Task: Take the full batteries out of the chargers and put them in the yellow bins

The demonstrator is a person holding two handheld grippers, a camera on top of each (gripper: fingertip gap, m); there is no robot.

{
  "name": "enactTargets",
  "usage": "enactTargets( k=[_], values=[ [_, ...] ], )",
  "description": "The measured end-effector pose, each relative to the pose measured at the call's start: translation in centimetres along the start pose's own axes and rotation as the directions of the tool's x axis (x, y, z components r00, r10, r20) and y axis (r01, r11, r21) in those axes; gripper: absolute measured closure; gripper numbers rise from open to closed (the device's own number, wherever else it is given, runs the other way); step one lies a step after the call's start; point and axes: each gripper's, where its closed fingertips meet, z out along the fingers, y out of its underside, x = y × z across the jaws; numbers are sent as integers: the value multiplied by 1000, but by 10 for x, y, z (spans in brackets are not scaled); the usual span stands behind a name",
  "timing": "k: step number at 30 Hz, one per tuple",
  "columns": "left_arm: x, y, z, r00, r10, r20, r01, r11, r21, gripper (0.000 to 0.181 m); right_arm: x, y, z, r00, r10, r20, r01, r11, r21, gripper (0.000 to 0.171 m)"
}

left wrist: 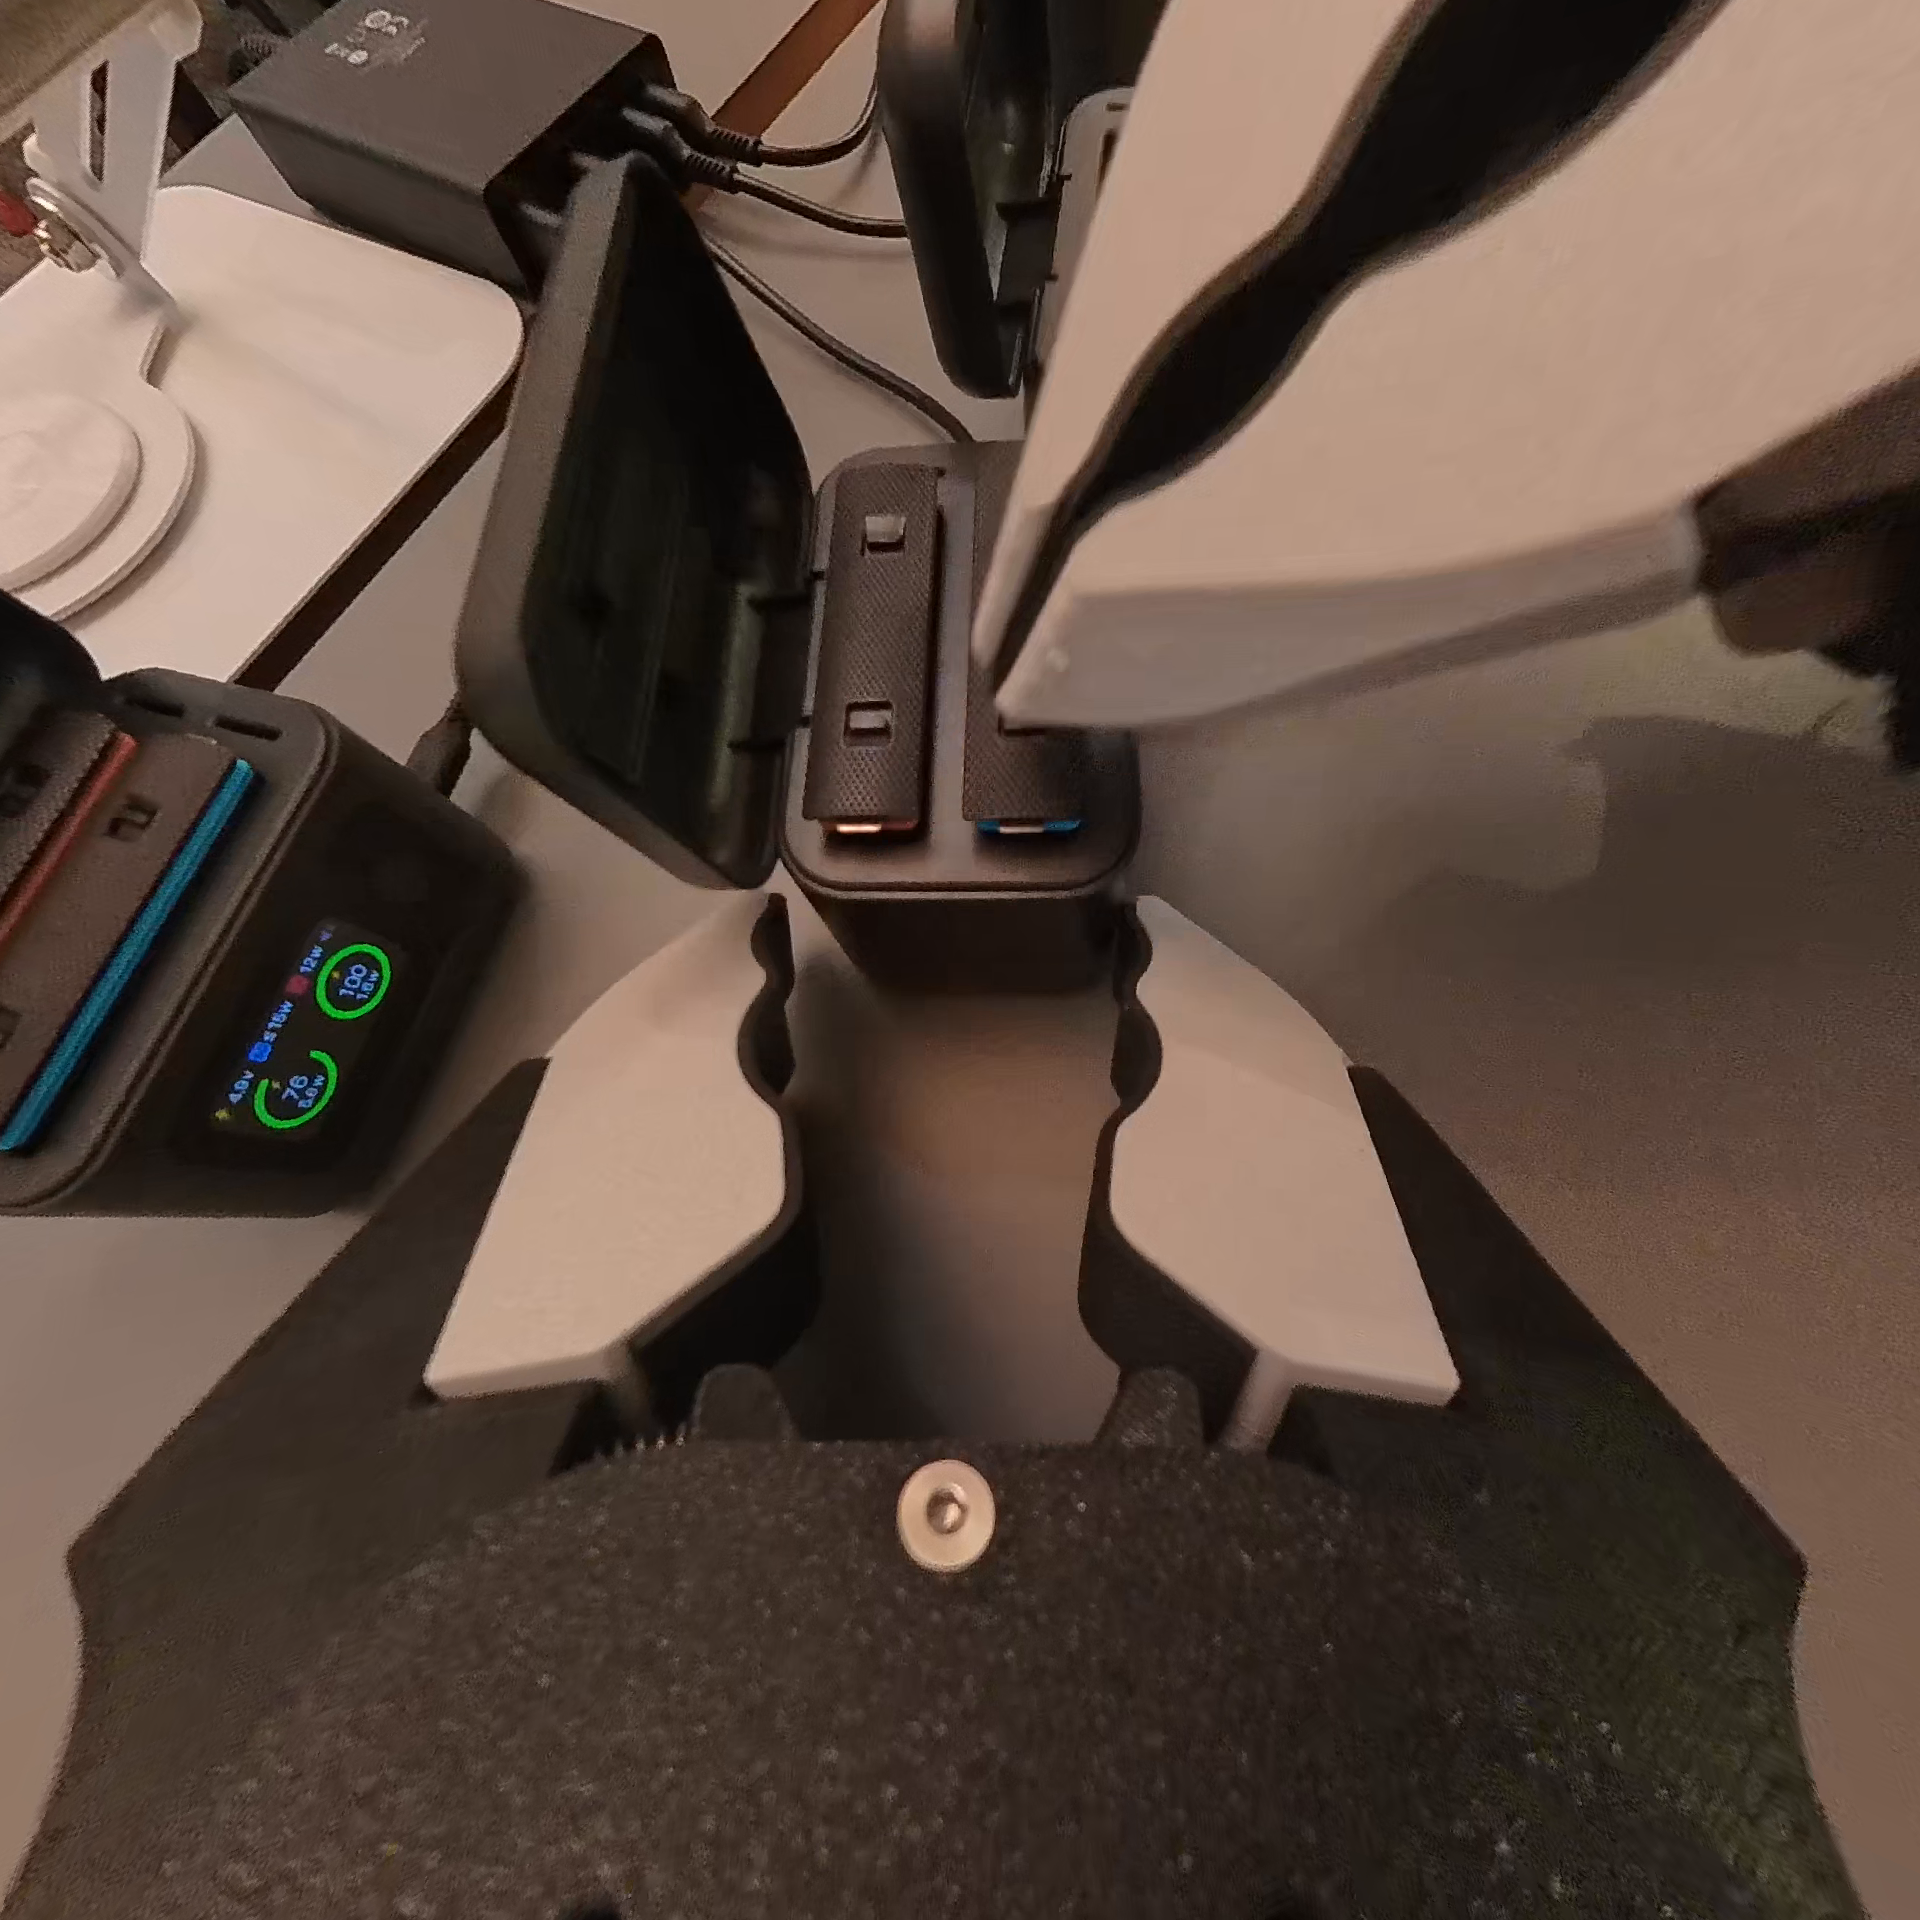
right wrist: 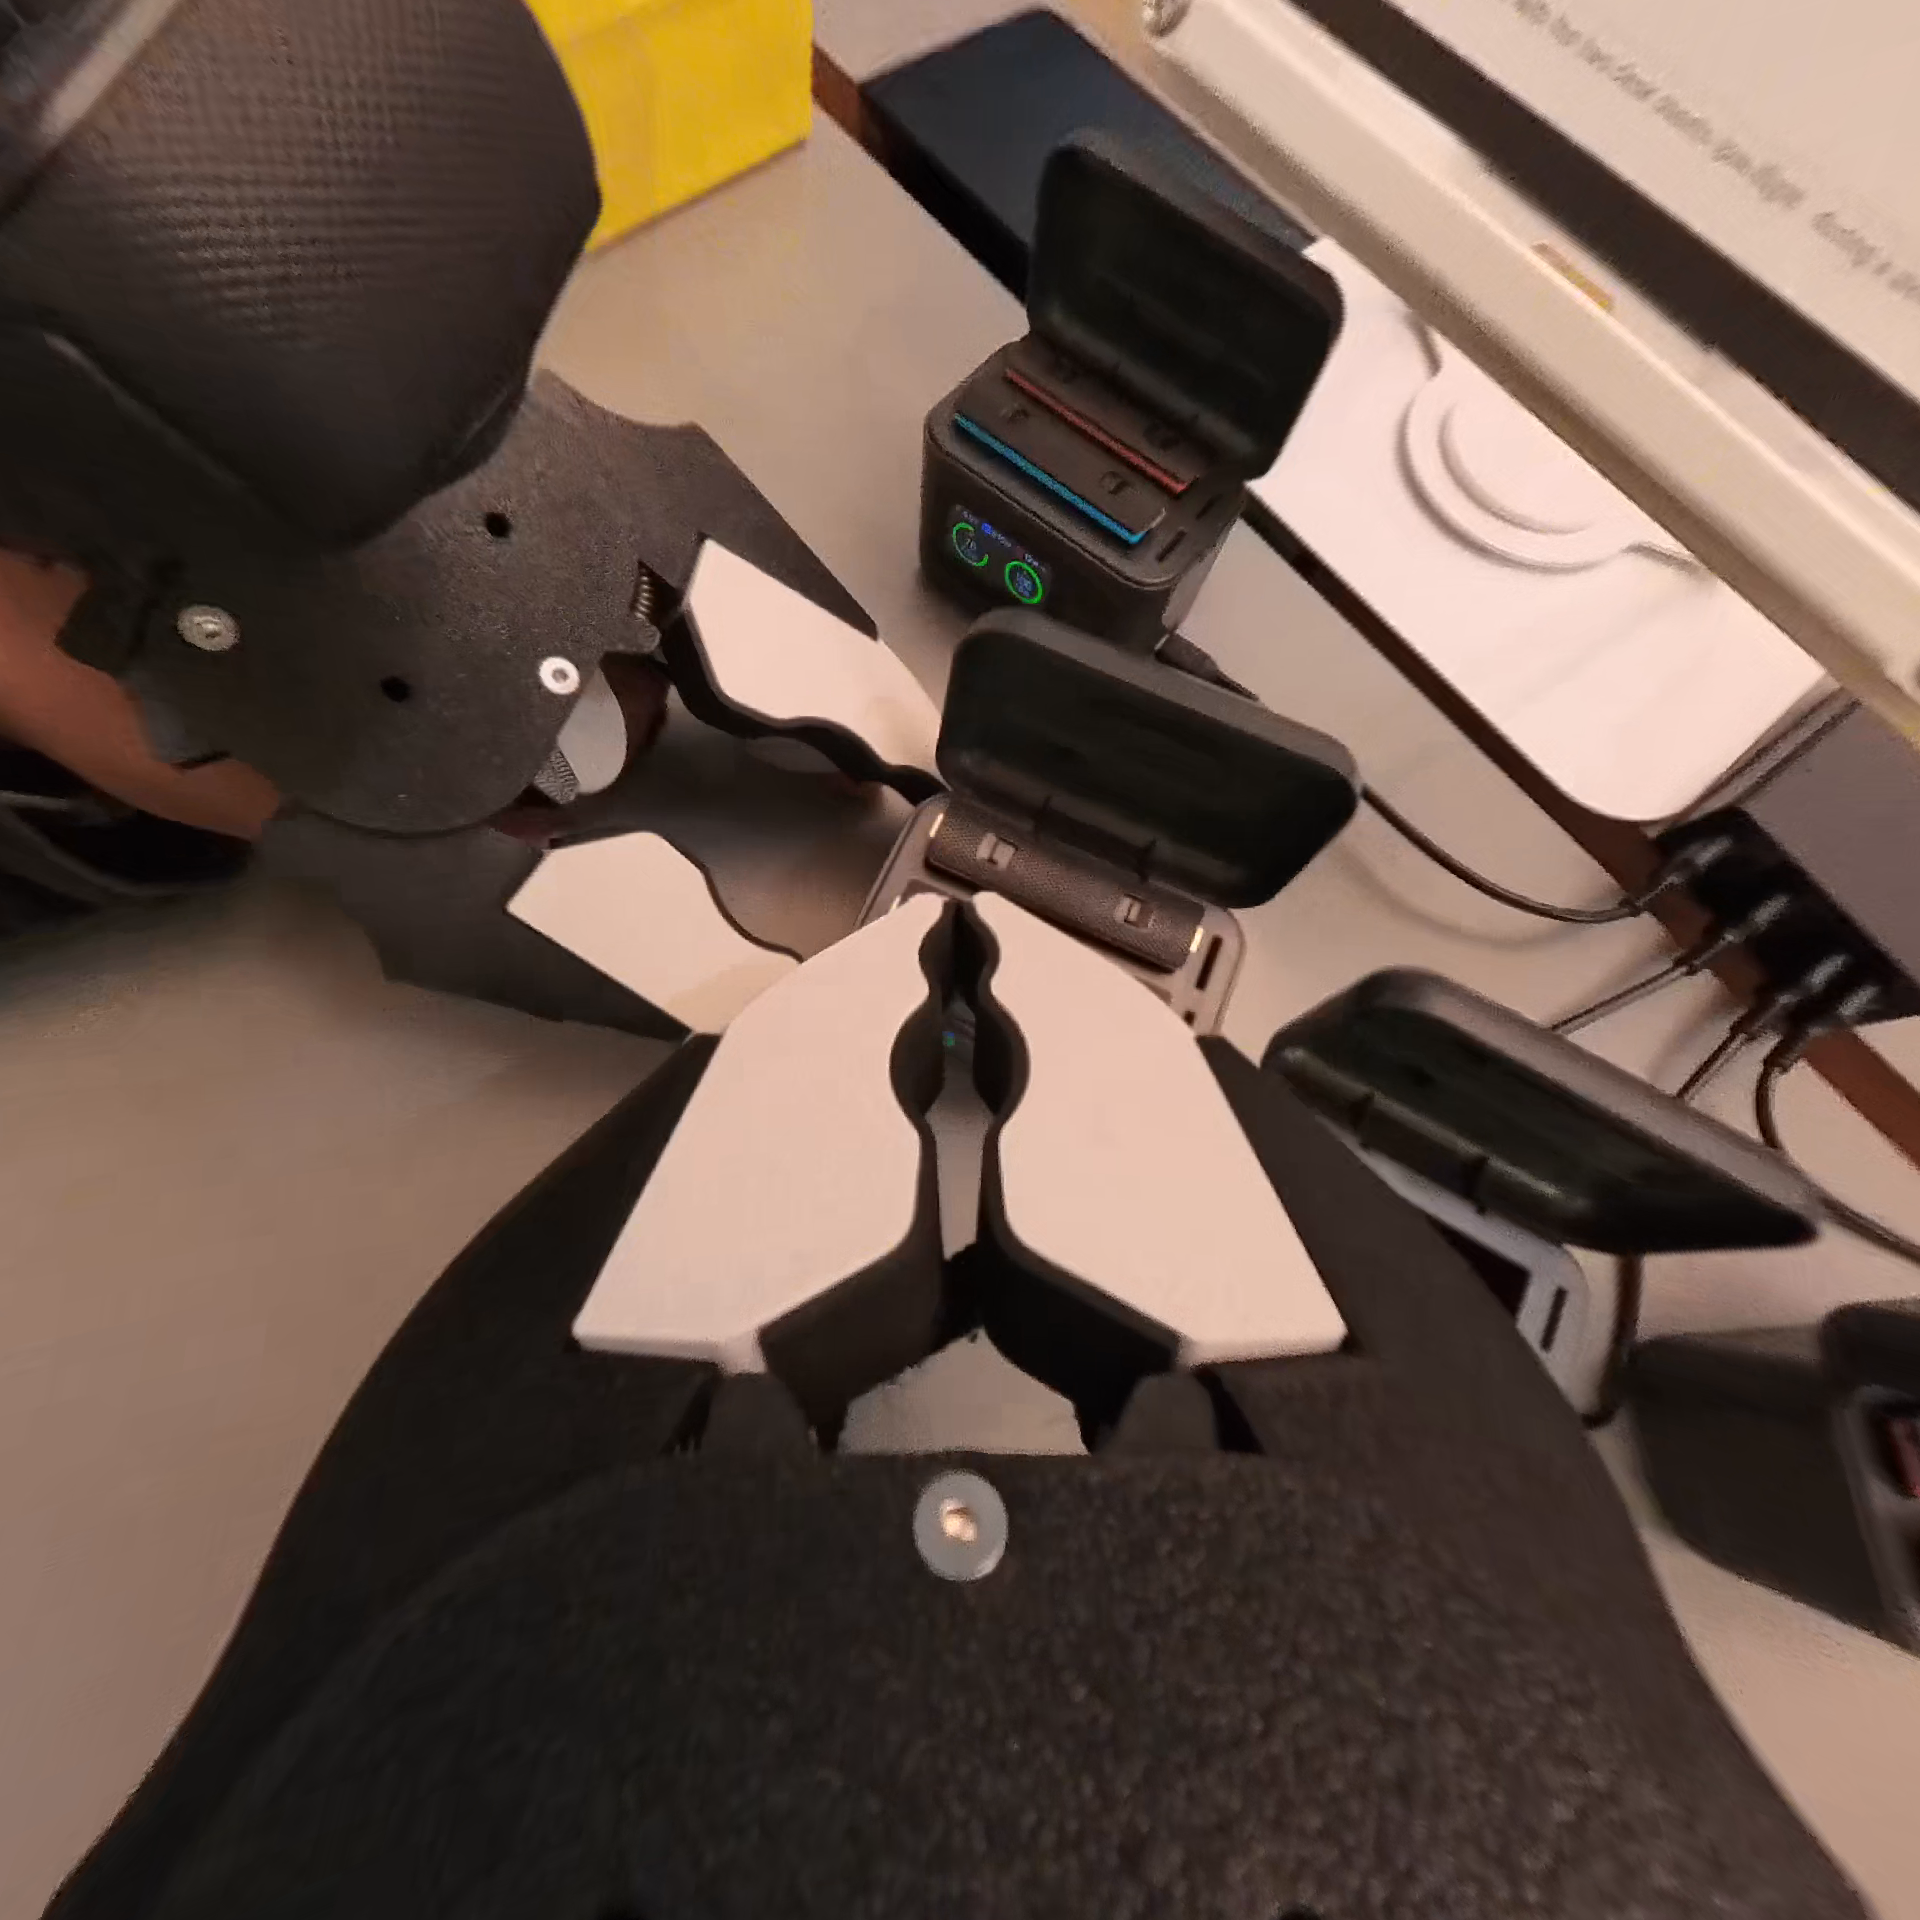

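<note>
My right gripper (right wrist: 958, 920) pinches the blue-tipped battery (left wrist: 1023, 790); my left gripper (left wrist: 951, 925), wide open, braces the charger (left wrist: 956, 935) at 12 o'clock. I pull straight up.

Upright lid (left wrist: 634, 540) just beside battery (left wrist: 878, 644)

A black power adapter (left wrist: 416, 135) sat at the far edge of the pale grey tabletop (left wrist: 1455, 1039), with several black cables (left wrist: 810, 208) plugged into its side and trailing over the surface. Just beside it, a white stand (left wrist: 104, 436) with a round raised base lay on a white mat (left wrist: 343, 343) near the same far edge. In the right wrist view, a dark flat box (right wrist: 997, 135) lay at the far edge, and a white board (right wrist: 1558, 177) bearing printed lines leaned above it.
</note>
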Motion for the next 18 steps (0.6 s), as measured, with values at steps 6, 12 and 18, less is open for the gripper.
enactTargets(
  k=[6,12,18],
  values=[
    [0,0,0,1000,4,1,-4,1000,1,122,17,2,-14,995,87,-37,-85,995,58,171],
    [0,-2,-1,999,42,28,-43,999,14,126,20,12,0,993,82,-86,-79,996,39,171],
    [-1,-1,-2,998,50,27,-51,999,13,126,21,12,3,994,82,-70,-81,997,16,171]
  ],
)
